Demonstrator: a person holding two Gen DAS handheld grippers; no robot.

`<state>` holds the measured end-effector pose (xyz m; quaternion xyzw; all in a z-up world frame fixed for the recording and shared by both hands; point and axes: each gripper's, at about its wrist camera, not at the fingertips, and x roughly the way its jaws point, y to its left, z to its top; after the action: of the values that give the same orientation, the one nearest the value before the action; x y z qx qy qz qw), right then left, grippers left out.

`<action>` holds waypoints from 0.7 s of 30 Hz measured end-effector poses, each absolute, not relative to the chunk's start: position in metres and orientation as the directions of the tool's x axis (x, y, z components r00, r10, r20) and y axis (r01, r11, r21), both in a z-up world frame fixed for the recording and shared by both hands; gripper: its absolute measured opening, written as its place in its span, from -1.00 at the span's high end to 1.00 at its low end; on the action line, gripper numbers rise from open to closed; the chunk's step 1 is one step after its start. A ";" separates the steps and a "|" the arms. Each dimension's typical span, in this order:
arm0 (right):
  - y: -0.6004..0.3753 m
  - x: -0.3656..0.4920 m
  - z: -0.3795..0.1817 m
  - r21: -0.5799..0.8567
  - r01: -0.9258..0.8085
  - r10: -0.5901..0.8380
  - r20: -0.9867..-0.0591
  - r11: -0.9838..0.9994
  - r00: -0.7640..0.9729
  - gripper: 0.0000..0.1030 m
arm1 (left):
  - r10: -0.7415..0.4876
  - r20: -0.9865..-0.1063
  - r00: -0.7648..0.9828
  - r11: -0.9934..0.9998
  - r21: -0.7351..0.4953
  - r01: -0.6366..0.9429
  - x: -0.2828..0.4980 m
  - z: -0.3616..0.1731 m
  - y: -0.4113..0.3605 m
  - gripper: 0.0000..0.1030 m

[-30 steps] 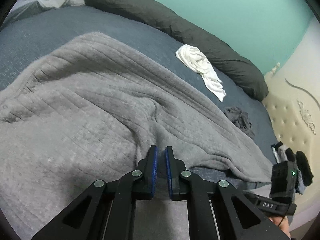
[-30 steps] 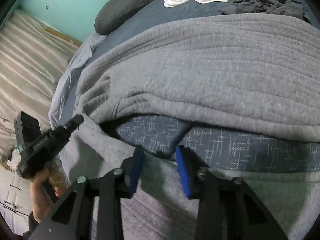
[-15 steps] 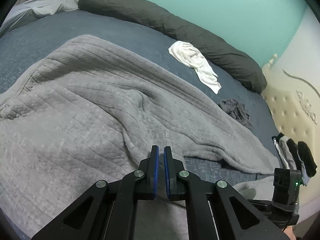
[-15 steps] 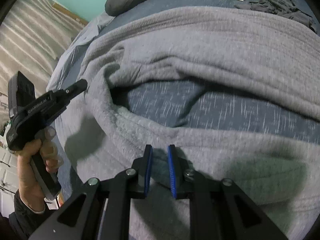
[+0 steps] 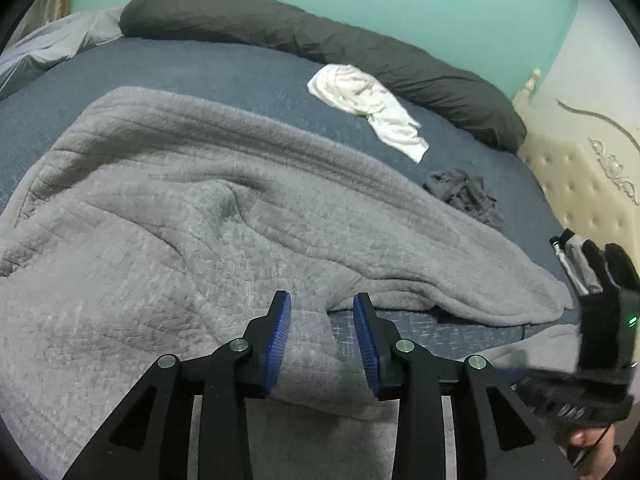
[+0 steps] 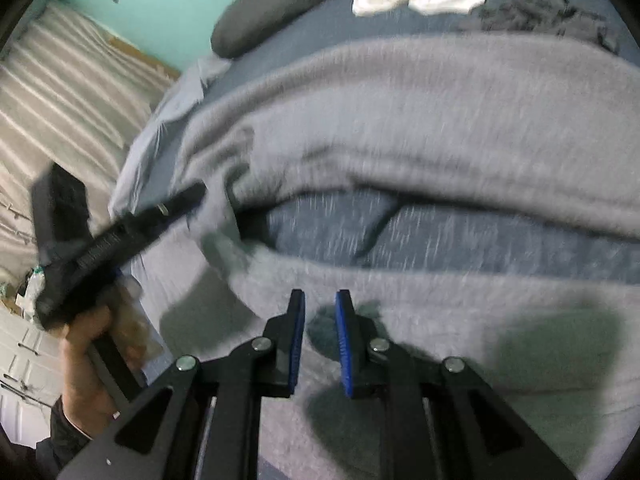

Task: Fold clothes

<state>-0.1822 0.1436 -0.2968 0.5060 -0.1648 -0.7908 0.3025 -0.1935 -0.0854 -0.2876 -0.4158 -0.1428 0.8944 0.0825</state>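
Note:
A large grey quilted garment lies spread over the blue bed, with a fold that leaves a strip of blue speckled fabric showing near its front edge. My left gripper is open and empty just above the garment's near fold. My right gripper stands partly open over the same grey cloth, nothing between its pads. The view is motion-blurred. The left gripper's body and the hand holding it show at the left of the right wrist view.
A white crumpled garment and a small dark grey one lie further back on the blue bedspread. A long dark bolster lines the teal wall. A cream tufted headboard is at right.
My left gripper has opened and let go of the grey cloth. My right gripper closed half a second ago and has since opened a little. Both views have shifted over the bed.

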 end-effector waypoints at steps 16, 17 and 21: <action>0.141 -0.196 -0.314 0.373 0.371 -0.493 -0.813 -0.850 -0.312 0.18 | 0.204 -0.745 -0.635 -0.963 -0.269 0.005 -0.198 -0.296 -0.097 1.00; 0.140 -0.194 -0.316 0.363 0.379 -0.486 -0.818 -0.851 -0.309 0.18 | 0.201 -0.741 -0.641 -0.963 -0.269 0.009 -0.197 -0.294 -0.098 1.00; 0.134 -0.186 -0.320 0.304 0.424 -0.452 -0.836 -0.853 -0.311 0.22 | 0.196 -0.734 -0.650 -0.963 -0.270 0.014 -0.196 -0.291 -0.102 1.00</action>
<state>-0.1864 0.1336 -0.3195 0.5210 -0.0136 -0.8094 0.2707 -0.1960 -0.1019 -0.2909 -0.4150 -0.1266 0.8995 0.0505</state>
